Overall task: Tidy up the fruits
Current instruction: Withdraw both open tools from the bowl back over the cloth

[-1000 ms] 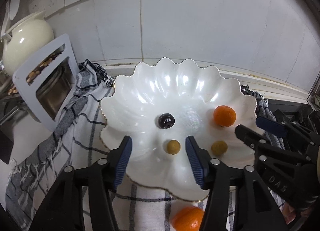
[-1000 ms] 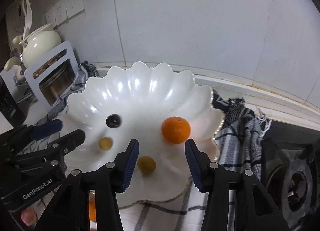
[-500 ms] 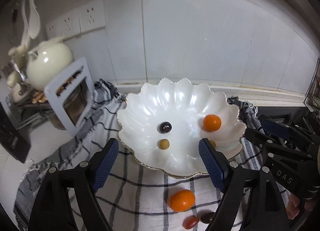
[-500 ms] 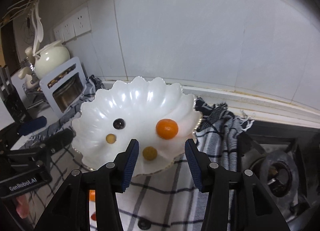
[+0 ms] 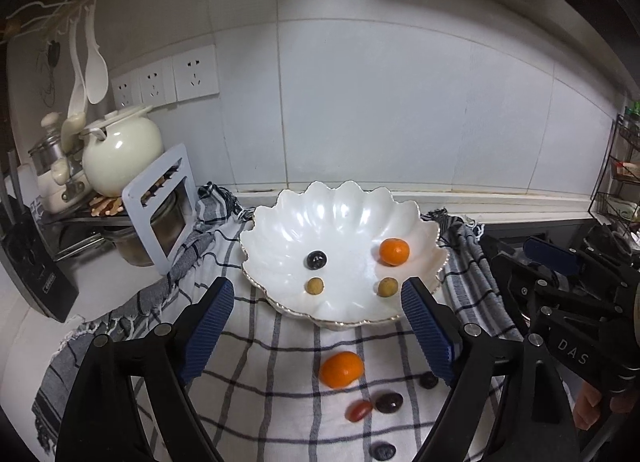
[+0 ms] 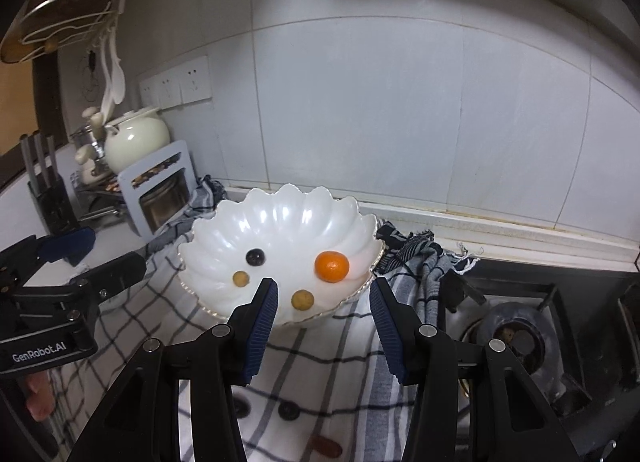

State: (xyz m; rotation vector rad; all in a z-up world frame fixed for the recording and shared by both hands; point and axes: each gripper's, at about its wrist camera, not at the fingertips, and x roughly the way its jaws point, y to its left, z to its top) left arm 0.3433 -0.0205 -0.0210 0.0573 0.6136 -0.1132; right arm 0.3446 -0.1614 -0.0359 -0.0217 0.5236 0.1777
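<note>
A white scalloped bowl [image 5: 340,217] [image 6: 280,217] stands on a checked cloth. In it lie an orange [image 5: 394,251] [image 6: 331,266], a dark grape [image 5: 316,260] [image 6: 255,257] and two small yellow-brown fruits [image 5: 315,286] [image 5: 387,287]. On the cloth in front lie a second orange [image 5: 341,369], a red fruit [image 5: 359,410], a dark red fruit [image 5: 388,402] and dark grapes [image 5: 428,380]. My left gripper [image 5: 318,334] is wide open and empty, held back above the loose fruit. My right gripper [image 6: 322,330] is open and empty, in front of the bowl.
A white teapot [image 5: 120,149], a grey framed jar holder [image 5: 160,209] and a dark knife block [image 6: 52,197] stand at the left. A gas stove burner [image 6: 516,342] is at the right. A tiled wall with sockets [image 5: 176,79] is behind.
Both grippers have pulled back and up from the bowl. The left gripper has opened wider. The loose fruit on the cloth has come into view.
</note>
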